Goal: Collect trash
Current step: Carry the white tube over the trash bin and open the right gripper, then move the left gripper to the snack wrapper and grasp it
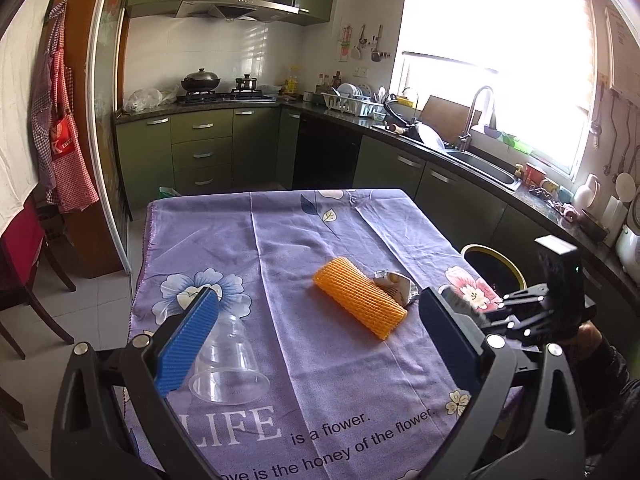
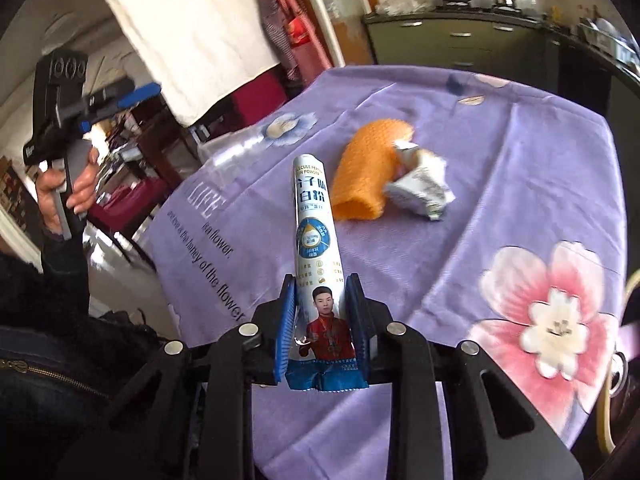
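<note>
Home kitchen: green cabinets point(image 1: 202, 148), range hood point(image 1: 236, 4) over stove with pots point(image 1: 200, 80) far left, sink point(image 1: 480, 164) and dish rack point(image 1: 352, 102) right, cloth-covered table point(image 1: 280, 240) near.

1. Sachet point(image 2: 318, 248): long white-and-blue printed packet, clamped near its torn end, pointing out over the table's near edge.
2. Foam net point(image 1: 359, 297): orange mesh sleeve, lying mid-table.
3. Wrapper point(image 1: 394, 286): crumpled, touching the net.
4. Cup point(image 1: 228, 364): clear plastic, on its side near the left edge.
</note>
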